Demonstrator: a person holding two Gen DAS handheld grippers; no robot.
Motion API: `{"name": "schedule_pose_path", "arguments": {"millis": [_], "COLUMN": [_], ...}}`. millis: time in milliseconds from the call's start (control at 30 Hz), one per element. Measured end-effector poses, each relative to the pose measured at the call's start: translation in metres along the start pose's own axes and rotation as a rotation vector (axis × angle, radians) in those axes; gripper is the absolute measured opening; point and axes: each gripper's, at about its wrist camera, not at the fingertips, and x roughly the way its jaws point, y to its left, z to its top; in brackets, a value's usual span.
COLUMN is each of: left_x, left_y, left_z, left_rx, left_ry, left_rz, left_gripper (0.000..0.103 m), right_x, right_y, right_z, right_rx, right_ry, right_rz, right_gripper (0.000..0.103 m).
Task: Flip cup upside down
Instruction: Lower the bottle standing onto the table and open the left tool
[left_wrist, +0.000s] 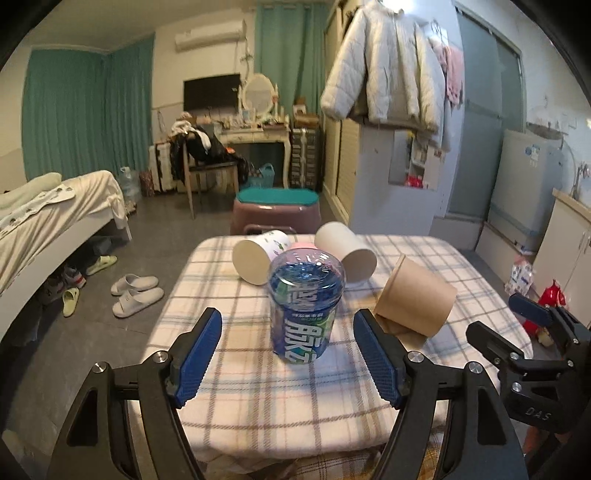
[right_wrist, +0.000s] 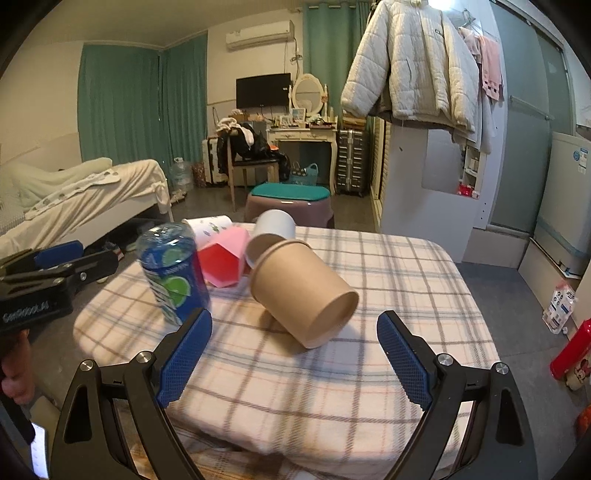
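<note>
A blue-labelled clear plastic cup (left_wrist: 303, 306) (right_wrist: 173, 273) stands on the plaid-covered table (left_wrist: 258, 387) (right_wrist: 369, 369); its upper end looks closed and ridged. My left gripper (left_wrist: 288, 317) (right_wrist: 59, 262) is open, one finger on each side of this cup and slightly nearer than it, not touching. A brown paper cup (left_wrist: 413, 299) (right_wrist: 303, 291) lies on its side, base toward the right wrist camera. My right gripper (right_wrist: 294, 315) (left_wrist: 517, 332) is open just short of it, holding nothing. Behind lie a pink cup (right_wrist: 221, 262), a white cup (left_wrist: 347, 251) and a printed white cup (left_wrist: 258, 258).
A purple stool with a teal cushion (left_wrist: 277, 210) stands just beyond the table. A bed (left_wrist: 55, 214) and slippers (left_wrist: 136, 291) are on the left. A white cabinet (left_wrist: 391, 177) is at the right, with a red bottle (right_wrist: 569, 350) on the floor.
</note>
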Motion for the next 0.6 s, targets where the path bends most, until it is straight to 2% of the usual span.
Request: {"name": "schedule_pose_path", "arguments": {"millis": [33,100,233,367,600], "left_x": [-0.005,-0.011,-0.017,-0.022,-0.024], "left_y": [0.005,0.012,0.027,0.036,0.045], "left_z": [-0.004,-0.01,-0.021,-0.028,-0.033], "left_rx": [-0.019,-0.043,-0.053,-0.035,-0.031], "left_ry": [-0.014,-0.033,-0.058,-0.107,-0.119], "left_rz": [0.004,0.014,0.06,0.087,0.095], "left_gripper": [0.086,0.086,0.095,0.097,0.103], "right_x": [-0.002,-0.005,-0.009,-0.006,-0.001], "right_y": [0.004,0.011,0.023,0.035,0.048], "right_z": [-0.001,-0.002,-0.005,-0.006,-0.007], "right_rx": [-0.003,-0.007,-0.015,-0.026,-0.047], "right_ry": [-0.008,-0.021,-0.051,-0.042,-0.029], "right_rz": [-0.001,0.0,-0.01,-0.014,-0.006], "right_gripper": [0.091,0.092,0.1,0.101,0.103]}}
